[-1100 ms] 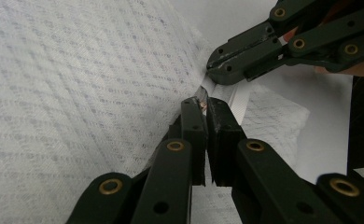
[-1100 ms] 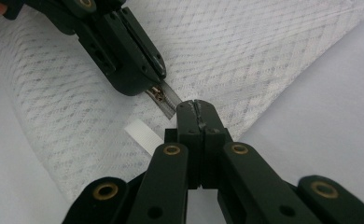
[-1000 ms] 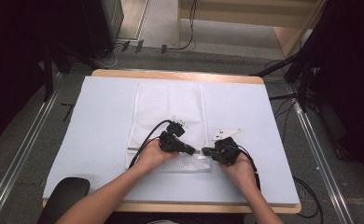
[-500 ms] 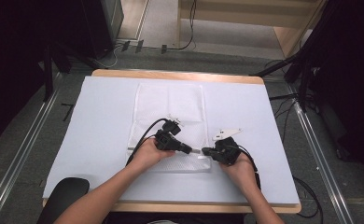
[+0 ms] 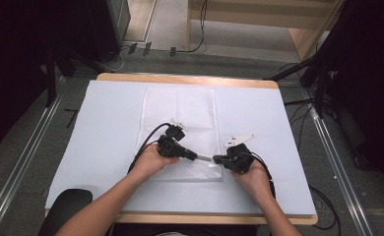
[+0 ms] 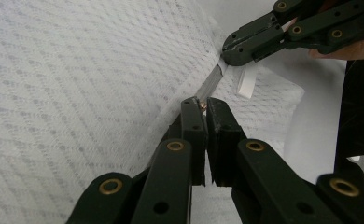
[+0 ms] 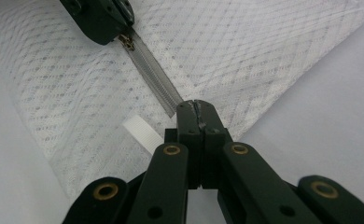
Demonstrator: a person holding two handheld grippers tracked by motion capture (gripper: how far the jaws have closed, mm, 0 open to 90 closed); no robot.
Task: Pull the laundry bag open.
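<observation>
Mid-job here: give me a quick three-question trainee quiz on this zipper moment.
1. True or false: the left gripper is shut on the zipper pull.
2. The right gripper pinches which part of the mesh bag? A) its far edge B) the end of the zipper C) the white tab
3. Fill in: the bag lies on a ____ table cover.

Key: 1 true; 2 B; 3 white.

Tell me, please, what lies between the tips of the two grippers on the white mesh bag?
A short stretch of grey zipper runs between the left gripper and the right gripper, along the edge of the mesh bag. The right gripper view shows it best.
</observation>
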